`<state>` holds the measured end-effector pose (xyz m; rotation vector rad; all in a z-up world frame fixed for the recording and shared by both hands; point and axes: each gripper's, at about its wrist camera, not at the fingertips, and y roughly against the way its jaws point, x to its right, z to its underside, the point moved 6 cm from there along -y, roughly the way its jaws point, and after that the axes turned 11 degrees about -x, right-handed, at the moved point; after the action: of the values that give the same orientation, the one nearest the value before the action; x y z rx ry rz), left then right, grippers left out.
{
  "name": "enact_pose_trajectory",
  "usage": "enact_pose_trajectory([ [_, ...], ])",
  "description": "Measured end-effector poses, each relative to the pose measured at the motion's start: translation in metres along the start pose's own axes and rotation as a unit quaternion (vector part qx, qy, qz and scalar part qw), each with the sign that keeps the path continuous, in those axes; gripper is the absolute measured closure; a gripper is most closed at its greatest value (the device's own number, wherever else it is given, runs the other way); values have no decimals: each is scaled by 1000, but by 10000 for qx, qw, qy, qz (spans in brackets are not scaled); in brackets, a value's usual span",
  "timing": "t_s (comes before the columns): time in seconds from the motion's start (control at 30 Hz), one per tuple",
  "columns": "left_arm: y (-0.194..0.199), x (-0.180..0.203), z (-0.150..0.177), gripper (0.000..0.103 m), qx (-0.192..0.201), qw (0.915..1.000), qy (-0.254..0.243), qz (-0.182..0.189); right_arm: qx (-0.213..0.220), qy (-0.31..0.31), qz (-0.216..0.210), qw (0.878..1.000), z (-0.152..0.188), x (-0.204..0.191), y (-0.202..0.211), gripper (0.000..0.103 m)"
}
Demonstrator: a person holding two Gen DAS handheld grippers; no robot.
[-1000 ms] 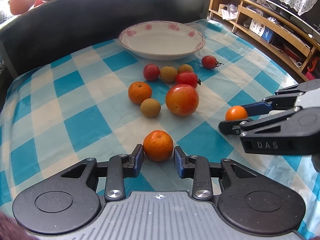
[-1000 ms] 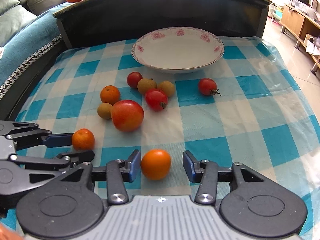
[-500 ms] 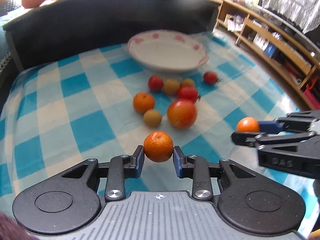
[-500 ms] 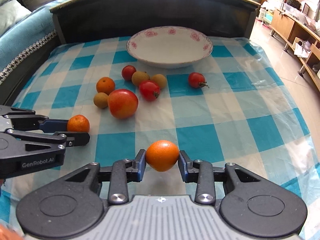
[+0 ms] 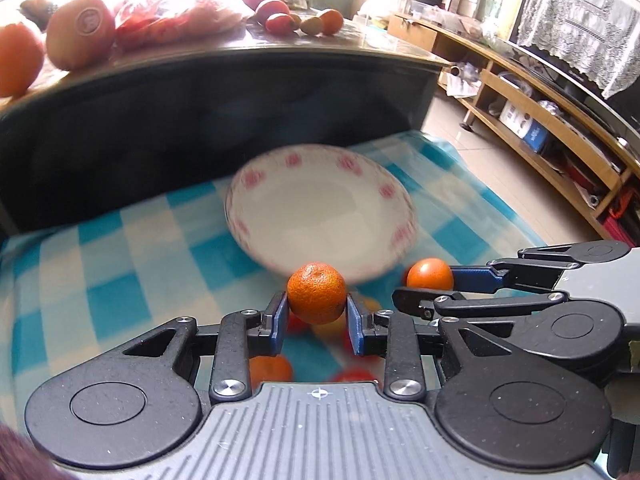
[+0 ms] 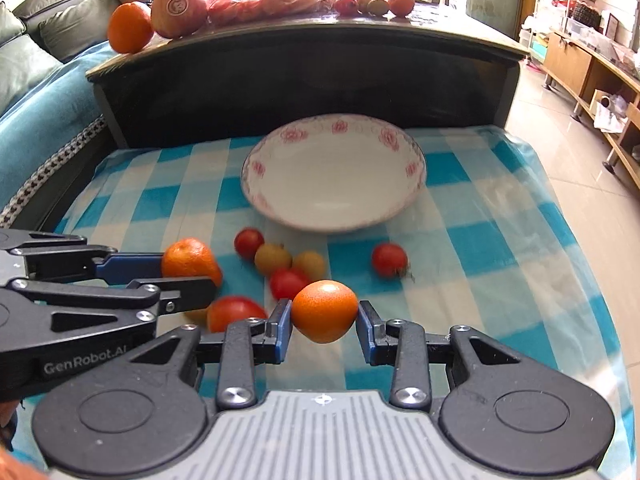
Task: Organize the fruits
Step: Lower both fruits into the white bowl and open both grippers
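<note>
My left gripper (image 5: 317,312) is shut on a rough-skinned mandarin (image 5: 317,298), held above the cloth just short of the white floral plate (image 5: 320,216). It also shows at the left of the right wrist view (image 6: 188,272). My right gripper (image 6: 324,324) is shut on a smooth orange (image 6: 325,311), also lifted; that orange shows in the left wrist view (image 5: 430,274). On the checked cloth lie a big red tomato (image 6: 234,314), small red tomatoes (image 6: 249,242) (image 6: 389,259) and tan longans (image 6: 273,258). The plate (image 6: 334,172) holds nothing.
A dark raised ledge (image 6: 304,44) behind the plate carries more fruit, including an orange (image 6: 130,26). A sofa (image 6: 36,80) is at the left. Wooden shelving (image 5: 552,128) and tiled floor lie at the right, past the cloth's edge.
Both grippers closed on their oranges, lifted them off the cloth and moved forward toward the plate, which now looms much closer in both views.
</note>
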<state>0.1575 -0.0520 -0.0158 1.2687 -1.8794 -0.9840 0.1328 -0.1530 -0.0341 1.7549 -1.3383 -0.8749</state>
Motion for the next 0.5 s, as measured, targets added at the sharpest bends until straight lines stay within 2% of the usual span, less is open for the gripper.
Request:
enact_pose_trajectory([
  [0.23,-36,-5,-29,65,-115,9999,43,-99,66,-6,35,10000,-51,21,-31,65],
  [0.5,-53,-5,-31,65,-210,9996,-60,-197,52,108,34,9999,-76,35,-60,65],
])
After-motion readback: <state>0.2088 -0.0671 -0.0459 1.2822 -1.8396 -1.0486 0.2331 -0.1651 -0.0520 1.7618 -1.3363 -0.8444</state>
